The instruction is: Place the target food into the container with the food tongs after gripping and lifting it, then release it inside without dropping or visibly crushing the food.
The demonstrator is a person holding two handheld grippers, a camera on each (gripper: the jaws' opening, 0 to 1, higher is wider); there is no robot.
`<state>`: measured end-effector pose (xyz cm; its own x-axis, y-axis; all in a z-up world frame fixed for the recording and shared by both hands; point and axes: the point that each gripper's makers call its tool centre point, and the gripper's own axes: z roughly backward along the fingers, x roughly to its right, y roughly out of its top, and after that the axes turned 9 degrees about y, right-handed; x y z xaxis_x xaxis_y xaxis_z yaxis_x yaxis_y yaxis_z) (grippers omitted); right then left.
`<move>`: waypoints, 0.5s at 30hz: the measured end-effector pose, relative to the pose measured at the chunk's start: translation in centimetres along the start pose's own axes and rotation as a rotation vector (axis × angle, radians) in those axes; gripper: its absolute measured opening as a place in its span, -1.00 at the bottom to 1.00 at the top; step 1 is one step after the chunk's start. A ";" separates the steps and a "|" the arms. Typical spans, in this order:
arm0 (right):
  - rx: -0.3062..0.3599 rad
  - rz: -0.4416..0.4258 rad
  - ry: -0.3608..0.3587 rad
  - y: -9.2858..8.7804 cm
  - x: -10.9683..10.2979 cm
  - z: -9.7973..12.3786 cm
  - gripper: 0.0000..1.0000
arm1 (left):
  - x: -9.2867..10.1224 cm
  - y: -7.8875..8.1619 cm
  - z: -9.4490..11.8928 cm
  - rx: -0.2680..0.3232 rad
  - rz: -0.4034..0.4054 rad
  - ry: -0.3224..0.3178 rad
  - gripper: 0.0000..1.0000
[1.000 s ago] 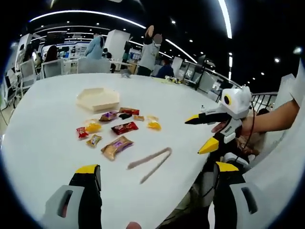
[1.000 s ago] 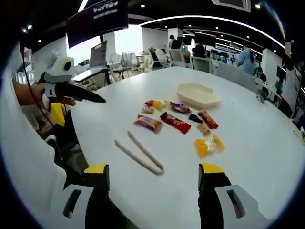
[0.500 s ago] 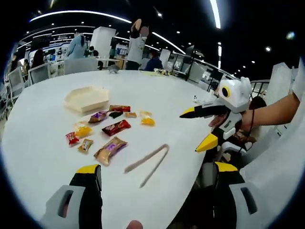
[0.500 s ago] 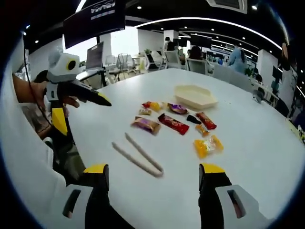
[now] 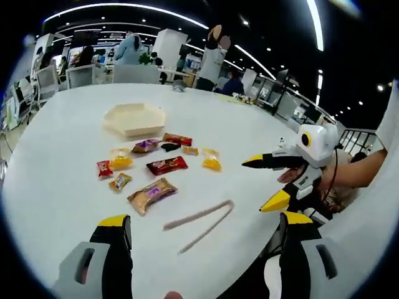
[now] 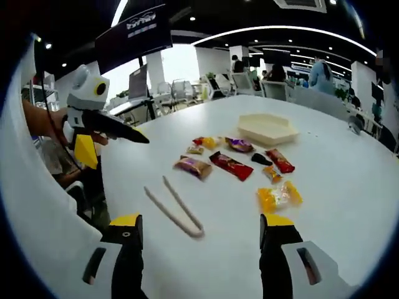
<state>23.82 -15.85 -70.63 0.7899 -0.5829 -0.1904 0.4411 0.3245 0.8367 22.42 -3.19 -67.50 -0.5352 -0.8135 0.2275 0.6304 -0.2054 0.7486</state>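
The step in hand is the approach, ahead of any pickup: the pale pink two-armed food tongs [image 5: 201,222] [image 6: 173,206] lie flat on the white round table [image 5: 56,187] [image 6: 349,180], untouched, their arms spread and joined at one end. The left gripper [image 5: 199,233] hangs above the near table edge with its yellow-tipped black jaws wide apart and nothing between them; in the right gripper view it appears at the left [image 6: 103,134], jaws likewise parted. The right gripper [image 6: 199,233] is also fully open and empty; in the left gripper view it enters from the right [image 5: 265,180], held clear of the table beside the person's hand. The wrapped snacks lie in a loose cluster beyond the tongs, among them a brown-and-purple packet [image 5: 151,194] [image 6: 192,166] nearest the tongs, a dark red packet [image 5: 167,165] [image 6: 232,166] and a yellow sweet [image 5: 212,163] [image 6: 278,195]; which one is the target cannot be told. The cream hexagonal shallow container [image 5: 134,119] [image 6: 269,129] sits just beyond the cluster, with nothing visible inside. The next move probably calls for one gripper to descend over the tongs and close across both arms, lightly enough that the spring action remains usable. The tongs lie low on the smooth surface, so a shallow, slipping grasp is the likely difficulty.
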 end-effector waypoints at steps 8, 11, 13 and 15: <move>0.009 -0.036 -0.017 1.4 0.7 -1.0 0.52 | -0.4 0.7 -0.3 0.003 -0.033 -0.010 0.99; 0.039 -0.079 -0.060 2.2 0.4 -0.8 0.52 | -0.6 1.6 -0.3 0.046 -0.044 -0.043 0.99; 0.024 -0.074 -0.063 1.8 0.0 -0.9 0.52 | -0.9 1.6 -1.0 0.056 -0.056 -0.065 0.99; -0.012 -0.052 -0.082 1.2 0.0 -0.8 0.52 | -0.9 1.8 -1.3 0.076 -0.061 -0.080 0.99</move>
<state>24.64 -14.88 -70.04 0.7285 -0.6579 -0.1909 0.4863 0.3004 0.8206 24.75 -3.48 -67.19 -0.6164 -0.7542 0.2262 0.5519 -0.2090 0.8073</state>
